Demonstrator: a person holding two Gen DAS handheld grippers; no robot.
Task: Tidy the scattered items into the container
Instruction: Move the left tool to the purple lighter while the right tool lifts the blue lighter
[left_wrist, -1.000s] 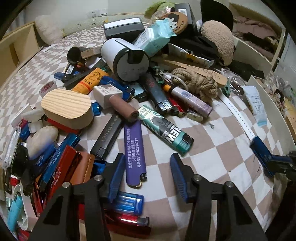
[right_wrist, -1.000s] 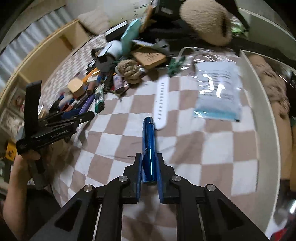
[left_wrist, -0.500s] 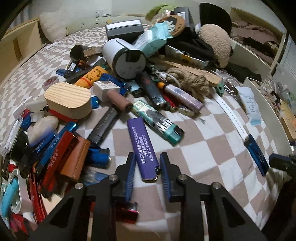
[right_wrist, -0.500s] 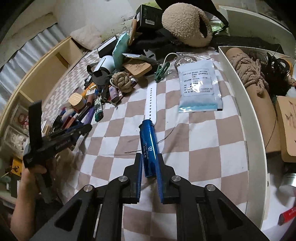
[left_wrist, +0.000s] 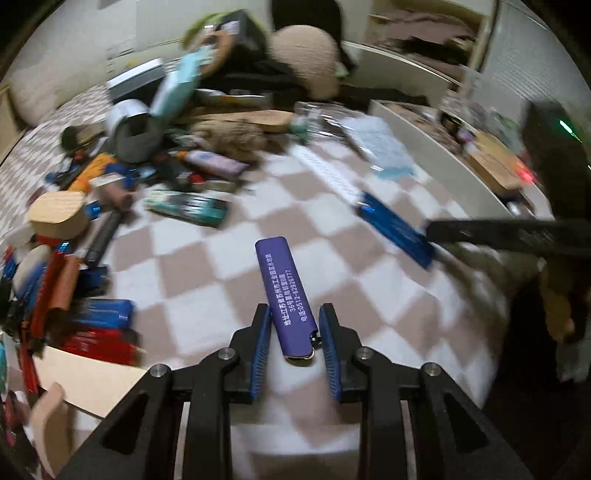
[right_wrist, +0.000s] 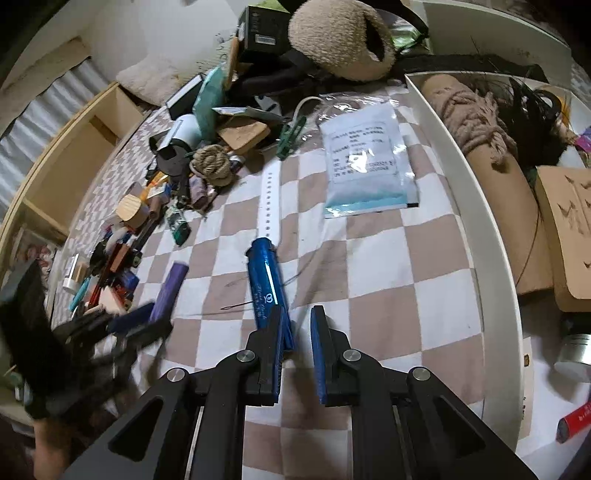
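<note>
My left gripper (left_wrist: 293, 338) is shut on a purple lighter (left_wrist: 286, 295) and holds it above the checkered cloth; the lighter also shows in the right wrist view (right_wrist: 170, 291). My right gripper (right_wrist: 295, 334) holds a blue lighter (right_wrist: 267, 286) that leans against its left finger, with a gap to the right finger. The blue lighter also shows in the left wrist view (left_wrist: 395, 229). The white container (right_wrist: 476, 206) stands to the right and holds rope, cardboard and other items.
A heap of lighters, a wooden block (left_wrist: 57, 212), a rope coil (right_wrist: 212, 164) and boxes lies at the left and back. A white strap (right_wrist: 269, 199) and a plastic pouch (right_wrist: 365, 166) lie on the cloth. A plush slipper (right_wrist: 340, 40) sits at the back.
My left gripper has lifted the purple lighter out of the heap and swung right toward the container. My right gripper's jaws have parted a little around the blue lighter.
</note>
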